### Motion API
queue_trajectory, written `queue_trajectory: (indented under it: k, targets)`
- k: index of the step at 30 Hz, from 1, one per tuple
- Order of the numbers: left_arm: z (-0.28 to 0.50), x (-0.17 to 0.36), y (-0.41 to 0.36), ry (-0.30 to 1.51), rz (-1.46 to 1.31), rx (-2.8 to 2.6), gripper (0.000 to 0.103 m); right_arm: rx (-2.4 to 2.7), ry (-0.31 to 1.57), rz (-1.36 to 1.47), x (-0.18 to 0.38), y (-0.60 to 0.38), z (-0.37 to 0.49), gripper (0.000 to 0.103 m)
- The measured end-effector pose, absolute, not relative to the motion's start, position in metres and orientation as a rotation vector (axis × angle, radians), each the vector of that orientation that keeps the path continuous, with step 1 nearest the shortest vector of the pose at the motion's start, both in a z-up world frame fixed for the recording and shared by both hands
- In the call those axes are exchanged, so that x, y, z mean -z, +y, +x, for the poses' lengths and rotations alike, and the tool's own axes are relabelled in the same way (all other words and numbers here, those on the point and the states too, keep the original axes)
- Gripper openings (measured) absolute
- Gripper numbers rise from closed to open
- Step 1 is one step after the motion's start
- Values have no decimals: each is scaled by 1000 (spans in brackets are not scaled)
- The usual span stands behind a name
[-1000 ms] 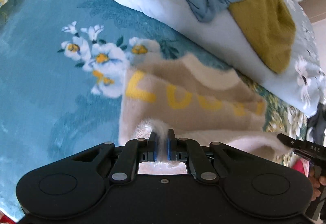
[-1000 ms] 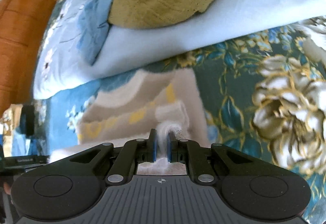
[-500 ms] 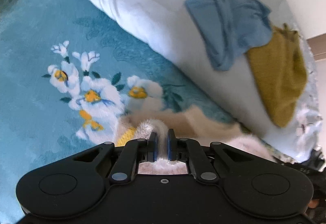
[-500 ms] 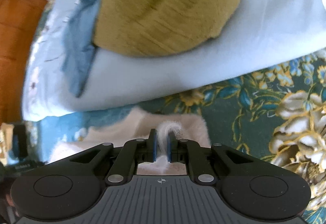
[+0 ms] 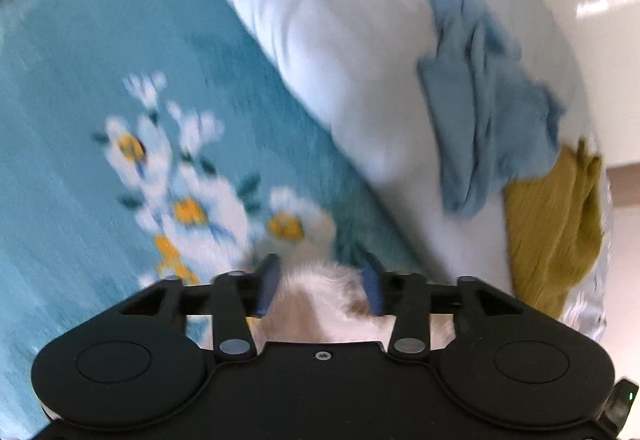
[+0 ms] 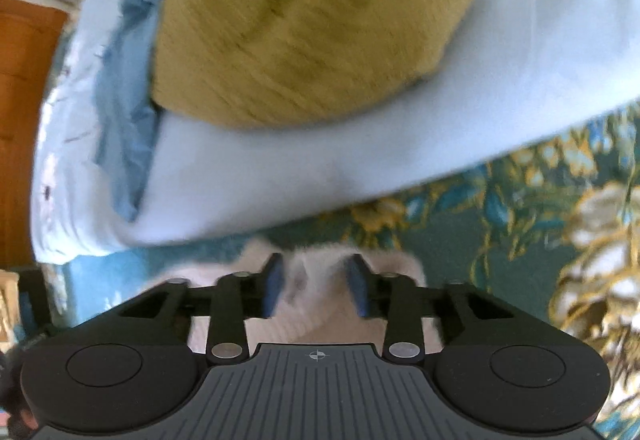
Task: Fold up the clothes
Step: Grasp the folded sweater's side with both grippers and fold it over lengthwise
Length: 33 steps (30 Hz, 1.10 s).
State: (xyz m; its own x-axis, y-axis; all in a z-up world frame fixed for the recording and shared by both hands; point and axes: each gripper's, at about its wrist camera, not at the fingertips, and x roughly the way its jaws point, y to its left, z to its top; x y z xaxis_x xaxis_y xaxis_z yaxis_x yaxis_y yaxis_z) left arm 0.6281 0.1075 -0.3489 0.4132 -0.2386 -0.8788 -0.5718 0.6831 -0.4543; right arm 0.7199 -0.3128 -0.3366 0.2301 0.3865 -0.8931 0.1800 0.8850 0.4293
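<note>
Clearly both tools stand with their fingers spread: the left gripper (image 5: 320, 282) has its blue pads apart with the fuzzy cream sweater (image 5: 320, 304) lying loose between them, and the right gripper (image 6: 316, 282) shows the same, pads wide and a tuft of the same sweater's pile rising in the gap. Neither pinches the cloth.

The sweater lies on the bed's floral blanket (image 5: 100, 120), close under both tools, just short of the long edge of the pale blue duvet (image 5: 340, 40) (both views are smeared, so its outline is hard to read). On the duvet beyond sit a crumpled blue garment (image 5: 480, 112) and a mustard knit (image 6: 312, 20), touching each other, well apart from the sweater.

Judging by the open pads over a flat-lying edge, this is the letting-go of a fold, or else the approach to a fresh grip; the pictures fit either. To do it well, keep both tools level with each other so the edge lands square, lift straight away from the pile so the fluffy knit does not drag along, and check that the layers line up before any further crease.
</note>
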Motion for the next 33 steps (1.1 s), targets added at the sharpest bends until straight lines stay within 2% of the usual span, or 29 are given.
queue_trajectory:
  k: [3, 5, 6, 9, 14, 17, 22, 25, 27, 30, 33]
  targets:
    - [623, 335, 115, 1123, -799, -233, 44, -147, 1291, 437, 320, -318, 715, 43]
    - [617, 330, 115, 1118, -736, -193, 48, -154, 1260, 429, 313, -325, 707, 47]
    - [612, 332, 113, 1123, -702, -159, 53, -165, 1248, 423, 312, -330, 699, 52]
    - [593, 342, 104, 1151, -600, -49, 55, -206, 1268, 386, 322, -341, 673, 58]
    - [562, 377, 89, 1225, -473, 138, 56, -260, 1347, 465, 358, -354, 640, 62]
    - [555, 390, 97, 1207, -526, 187, 66, -265, 1341, 538, 371, -359, 634, 64]
    - [566, 413, 118, 1228, -694, 252, 68, -320, 1347, 586, 387, -350, 647, 66]
    - [574, 424, 124, 1225, -755, 278, 70, -348, 1352, 616, 397, -345, 654, 66]
    - [576, 427, 127, 1211, -804, 280, 69, -345, 1365, 639, 402, -343, 655, 61]
    - [578, 426, 124, 1192, -803, 263, 65, -321, 1372, 666, 405, -342, 654, 55]
    - [574, 420, 117, 1165, -753, 237, 56, -299, 1376, 651, 402, -339, 652, 50]
